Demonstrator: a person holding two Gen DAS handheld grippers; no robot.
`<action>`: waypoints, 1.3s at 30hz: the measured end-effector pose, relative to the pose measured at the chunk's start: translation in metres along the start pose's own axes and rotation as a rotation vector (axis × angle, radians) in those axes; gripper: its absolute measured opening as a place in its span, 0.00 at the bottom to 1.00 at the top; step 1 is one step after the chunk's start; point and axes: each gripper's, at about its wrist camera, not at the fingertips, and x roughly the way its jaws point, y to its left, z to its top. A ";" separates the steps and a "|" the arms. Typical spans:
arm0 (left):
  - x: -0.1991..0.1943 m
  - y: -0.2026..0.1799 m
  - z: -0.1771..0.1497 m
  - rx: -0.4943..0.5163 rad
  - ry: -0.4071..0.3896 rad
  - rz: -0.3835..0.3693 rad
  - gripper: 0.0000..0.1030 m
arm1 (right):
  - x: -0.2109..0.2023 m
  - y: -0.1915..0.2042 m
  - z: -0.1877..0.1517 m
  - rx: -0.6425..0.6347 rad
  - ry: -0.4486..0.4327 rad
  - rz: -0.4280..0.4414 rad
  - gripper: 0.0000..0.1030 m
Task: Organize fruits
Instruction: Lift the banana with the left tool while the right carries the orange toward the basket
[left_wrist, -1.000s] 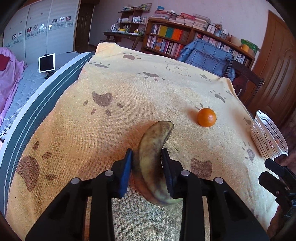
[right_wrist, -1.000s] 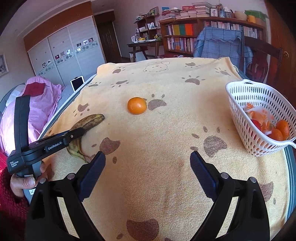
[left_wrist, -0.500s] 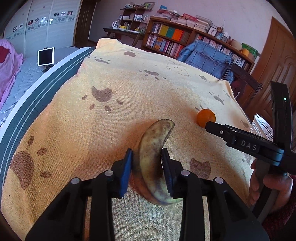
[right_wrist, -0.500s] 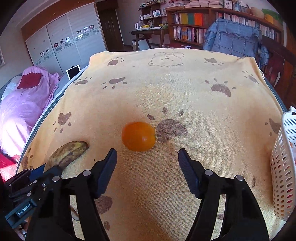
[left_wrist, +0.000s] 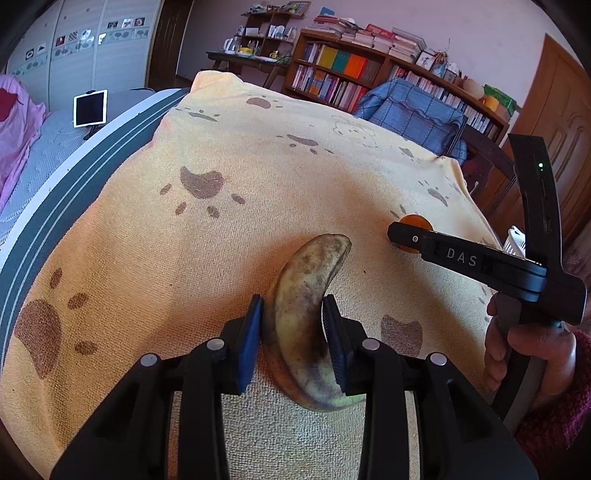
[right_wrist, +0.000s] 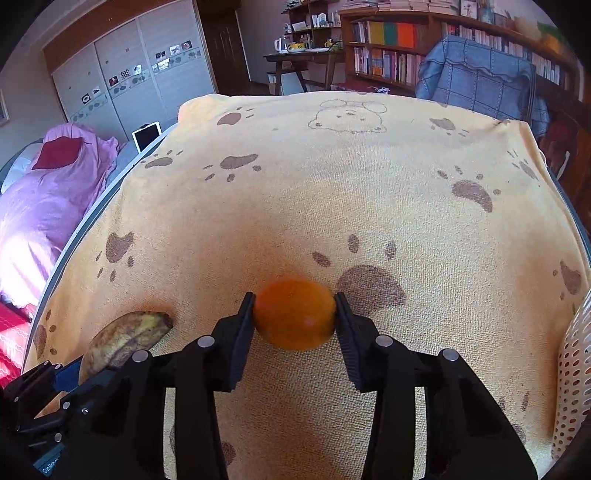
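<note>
**Both grippers on fruit, basket off to the right**

The left gripper (left_wrist: 293, 325) has its two blue-padded fingers closed against the sides of the banana (left_wrist: 306, 314), gripping it around the middle. The banana's long axis runs forward, away from the gripper, curving a little to the right at its far tip; its near end pokes back past the pads. Whether it is lifted or lying on the yellow towel (left_wrist: 221, 166) cannot be told for sure.

The right gripper (right_wrist: 294, 312) has its fingers set one on each side of the orange (right_wrist: 294, 314), touching or all but touching it, so it looks clamped or just about to be. The orange sits right at the fingertips on the towel, beside a brown paw print.

From the right wrist view, the banana shows low on the left, and the white basket (right_wrist: 572, 369) shows at the right edge, near the right gripper. In the left wrist view only a sliver of the basket appears, beyond the right gripper's body and the right hand (left_wrist: 532, 354) holding it.

The coming move likely turns on this: the basket lies to the right of both fruits, nearer the right gripper, so the orange has the short path, while the banana must cross rightward over the towel.
</note>
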 end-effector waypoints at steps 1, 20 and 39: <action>0.000 0.000 0.000 0.001 0.001 0.000 0.32 | -0.003 -0.001 -0.001 0.005 -0.006 0.002 0.42; -0.016 -0.024 0.001 0.105 -0.057 0.051 0.30 | -0.094 -0.019 -0.042 0.017 -0.159 -0.022 0.42; -0.029 -0.068 0.010 0.146 -0.091 0.003 0.30 | -0.167 -0.080 -0.068 0.151 -0.297 -0.035 0.42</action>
